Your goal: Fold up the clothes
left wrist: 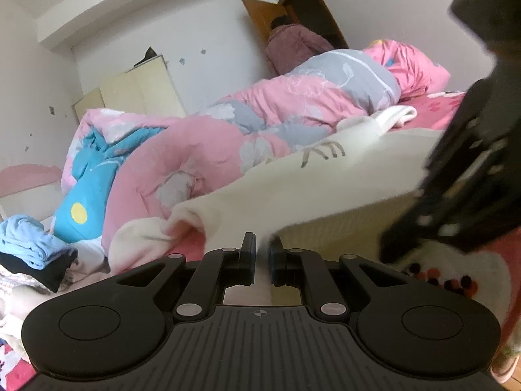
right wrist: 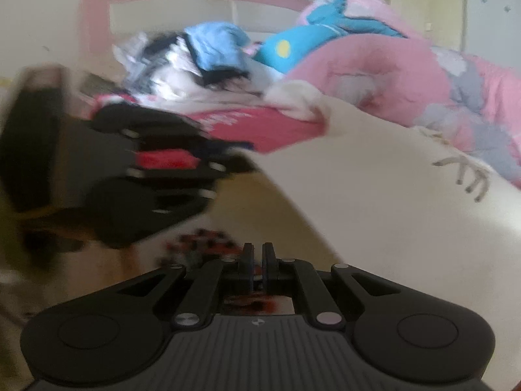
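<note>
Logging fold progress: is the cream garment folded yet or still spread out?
Still spread, unfolded: the cream garment drapes in one broad sheet over the bed, its near edge lifted at the left gripper.

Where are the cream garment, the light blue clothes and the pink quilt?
cream garment (left wrist: 325, 182), left wrist view, middle of the flat panel below the embroidery.
light blue clothes (left wrist: 29, 241), left wrist view, top of the crumpled heap.
pink quilt (right wrist: 374, 68), right wrist view, plain pink fold.

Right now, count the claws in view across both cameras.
2. The left claw sits bottom centre in its own view, shut on the cream garment. The right claw sits bottom centre in its own view, shut, blurred at the other's right edge.
</note>
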{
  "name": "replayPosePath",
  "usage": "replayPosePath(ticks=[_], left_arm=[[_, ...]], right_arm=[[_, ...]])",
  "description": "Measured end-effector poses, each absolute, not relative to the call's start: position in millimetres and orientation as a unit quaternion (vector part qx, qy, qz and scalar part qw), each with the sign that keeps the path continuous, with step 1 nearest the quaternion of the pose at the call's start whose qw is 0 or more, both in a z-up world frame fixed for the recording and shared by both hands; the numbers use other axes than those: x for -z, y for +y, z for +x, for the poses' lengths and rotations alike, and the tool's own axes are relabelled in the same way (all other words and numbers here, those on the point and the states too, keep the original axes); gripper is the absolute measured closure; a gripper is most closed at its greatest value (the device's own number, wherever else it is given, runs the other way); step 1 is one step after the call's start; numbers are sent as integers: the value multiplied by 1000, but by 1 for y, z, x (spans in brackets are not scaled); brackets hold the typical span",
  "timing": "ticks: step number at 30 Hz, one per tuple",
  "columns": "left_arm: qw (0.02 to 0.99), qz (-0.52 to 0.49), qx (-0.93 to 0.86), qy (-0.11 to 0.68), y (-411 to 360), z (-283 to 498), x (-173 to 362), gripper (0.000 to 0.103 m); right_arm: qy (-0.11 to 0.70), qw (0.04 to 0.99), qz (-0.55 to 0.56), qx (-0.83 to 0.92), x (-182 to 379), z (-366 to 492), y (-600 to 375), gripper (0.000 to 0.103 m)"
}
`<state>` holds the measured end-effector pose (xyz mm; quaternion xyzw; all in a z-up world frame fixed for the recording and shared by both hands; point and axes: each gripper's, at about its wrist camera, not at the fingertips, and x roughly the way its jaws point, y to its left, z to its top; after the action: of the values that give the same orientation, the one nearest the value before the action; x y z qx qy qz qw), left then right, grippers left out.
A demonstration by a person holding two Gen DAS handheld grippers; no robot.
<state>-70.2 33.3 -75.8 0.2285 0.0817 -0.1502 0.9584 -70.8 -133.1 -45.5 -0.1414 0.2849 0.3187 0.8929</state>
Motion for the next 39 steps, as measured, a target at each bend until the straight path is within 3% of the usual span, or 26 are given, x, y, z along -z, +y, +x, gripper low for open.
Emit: replayPosePath(ticks=[6, 19, 28, 39], left_arm=[[945, 261, 168, 100, 29, -70, 90, 95], [935, 294, 158, 119, 25, -67, 113, 95], [935, 293, 158, 123, 26, -66, 113, 95], [938, 282, 157, 125, 27, -66, 113, 95]], right_arm=[[231, 930, -169, -230, 56, -48, -127, 99], [259, 892, -238, -285, 52, -96, -147, 97], [264, 880, -125, -374, 27, -94, -145, 97], [304, 893, -131, -306, 45, -58, -133, 97]])
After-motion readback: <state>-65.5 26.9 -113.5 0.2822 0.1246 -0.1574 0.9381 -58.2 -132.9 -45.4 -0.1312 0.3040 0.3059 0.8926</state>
